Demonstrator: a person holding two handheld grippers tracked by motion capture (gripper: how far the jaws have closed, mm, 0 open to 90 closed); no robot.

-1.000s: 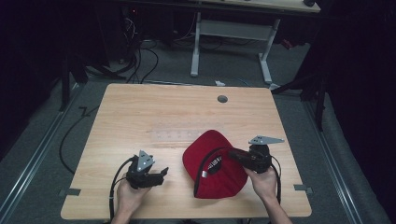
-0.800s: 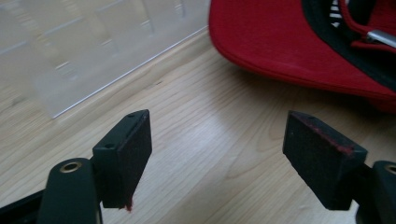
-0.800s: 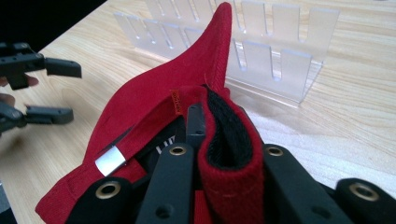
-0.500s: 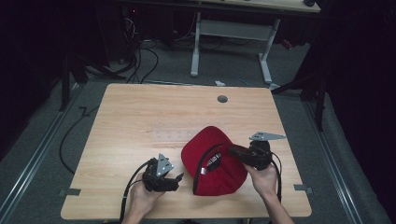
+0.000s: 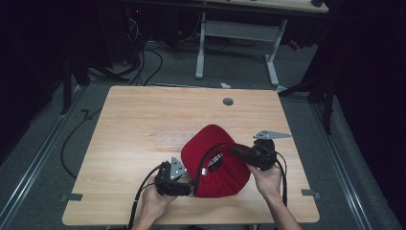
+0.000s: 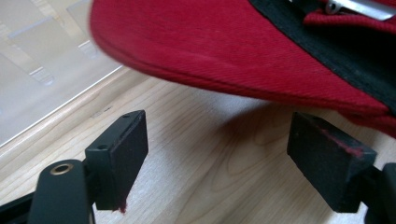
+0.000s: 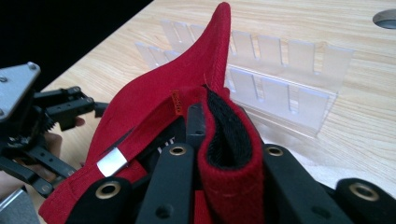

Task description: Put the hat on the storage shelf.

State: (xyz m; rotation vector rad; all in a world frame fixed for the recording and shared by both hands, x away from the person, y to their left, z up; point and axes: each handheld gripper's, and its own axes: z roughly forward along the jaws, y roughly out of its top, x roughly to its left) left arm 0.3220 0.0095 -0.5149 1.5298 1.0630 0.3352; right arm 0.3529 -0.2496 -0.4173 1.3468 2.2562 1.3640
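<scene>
Cap (image 5: 218, 163) on table (image 5: 143, 124), toward its near edge; left gripper (image 5: 190, 188) just left of cap, right gripper (image 5: 234, 150) at its right

Red cap (image 5: 218, 163) seemingly between tongs
</scene>
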